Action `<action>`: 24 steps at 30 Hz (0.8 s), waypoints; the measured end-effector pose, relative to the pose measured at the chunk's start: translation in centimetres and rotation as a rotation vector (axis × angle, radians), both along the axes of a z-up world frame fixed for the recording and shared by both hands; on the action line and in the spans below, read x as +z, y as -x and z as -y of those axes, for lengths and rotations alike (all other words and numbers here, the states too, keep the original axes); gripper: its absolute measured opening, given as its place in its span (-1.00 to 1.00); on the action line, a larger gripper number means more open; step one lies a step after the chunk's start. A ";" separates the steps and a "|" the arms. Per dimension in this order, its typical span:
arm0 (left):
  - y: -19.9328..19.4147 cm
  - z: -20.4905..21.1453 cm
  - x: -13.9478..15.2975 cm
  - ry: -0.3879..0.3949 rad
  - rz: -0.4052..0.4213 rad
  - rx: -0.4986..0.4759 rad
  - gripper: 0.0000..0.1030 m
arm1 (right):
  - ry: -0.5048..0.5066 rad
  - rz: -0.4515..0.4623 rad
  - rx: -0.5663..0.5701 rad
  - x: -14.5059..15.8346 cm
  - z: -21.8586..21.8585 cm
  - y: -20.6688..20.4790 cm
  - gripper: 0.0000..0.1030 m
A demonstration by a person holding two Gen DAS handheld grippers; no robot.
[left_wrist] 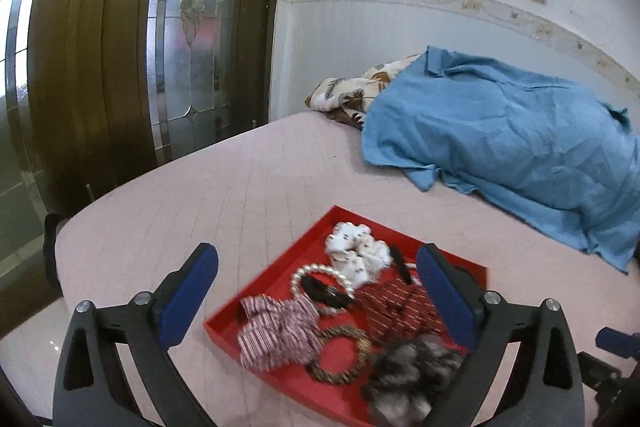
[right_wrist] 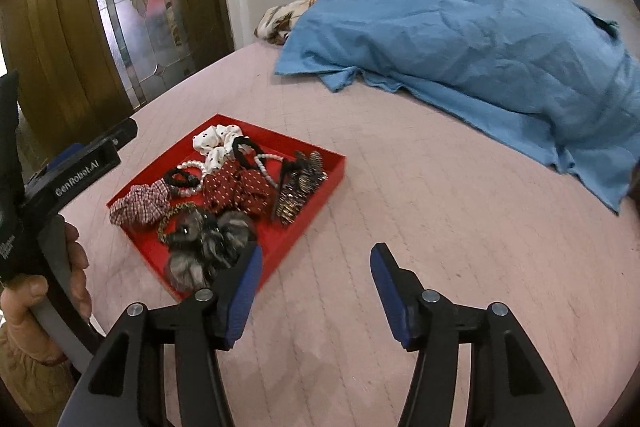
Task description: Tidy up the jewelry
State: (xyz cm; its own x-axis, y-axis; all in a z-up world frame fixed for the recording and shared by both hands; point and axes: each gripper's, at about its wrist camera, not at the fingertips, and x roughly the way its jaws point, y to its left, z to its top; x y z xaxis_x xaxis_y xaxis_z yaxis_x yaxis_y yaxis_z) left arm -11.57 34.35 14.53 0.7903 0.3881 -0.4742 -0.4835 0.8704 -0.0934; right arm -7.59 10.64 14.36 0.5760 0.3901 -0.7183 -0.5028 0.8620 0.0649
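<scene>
Far left, a dark wooden door with a frosted leaded-glass panel (left_wrist: 188,39); beside it a pale papered wall. The left gripper (left_wrist: 318,277) hovers low over the shallow red square tray (left_wrist: 256,293), blue-padded jaws spread wide, nothing between them. The tray sits on a pink quilted bedspread (left_wrist: 248,187), soft and stitched in a grid. Inside, left to right: a red-and-white gingham fabric scrunchie (left_wrist: 276,331), ruffled and limp; a bracelet of round white pearls (left_wrist: 316,277) with a glossy black hair tie (left_wrist: 326,293) lying across it; a thin bronze beaded ring (left_wrist: 340,355); a white dotted fabric scrunchie (left_wrist: 358,255) toward the far corner; a dark red dotted fabric scrunchie (left_wrist: 396,307); a fluffy grey fur scrunchie (left_wrist: 412,371) at the near edge; metallic patterned hair clips (right_wrist: 298,183) on the right side. Further right, the right gripper (right_wrist: 316,267) is held over bare bedspread just beside the tray, jaws parted and empty. Far right, a crumpled blue cotton sheet (right_wrist: 460,39) covers a leaf-print cushion. Likely risks: items overlap, so a pinch on one scrunchie could drag the pearls or hair tie along; smooth beads may slip from flat pads; the light tray may slide or tip on the yielding mattress if a jaw catches its low rim.
</scene>
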 end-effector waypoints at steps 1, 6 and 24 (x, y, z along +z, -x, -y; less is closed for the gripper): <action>0.6 0.5 0.4 -0.001 0.006 0.000 0.93 | -0.003 0.011 -0.005 0.1 0.6 0.5 0.20; 3.6 3.4 2.4 -0.009 0.035 0.000 0.98 | -0.021 0.047 -0.028 0.5 3.3 2.3 0.29; 6.1 15.1 6.4 -0.083 -0.009 -0.222 1.00 | -0.154 0.109 -0.178 1.9 11.7 6.2 0.45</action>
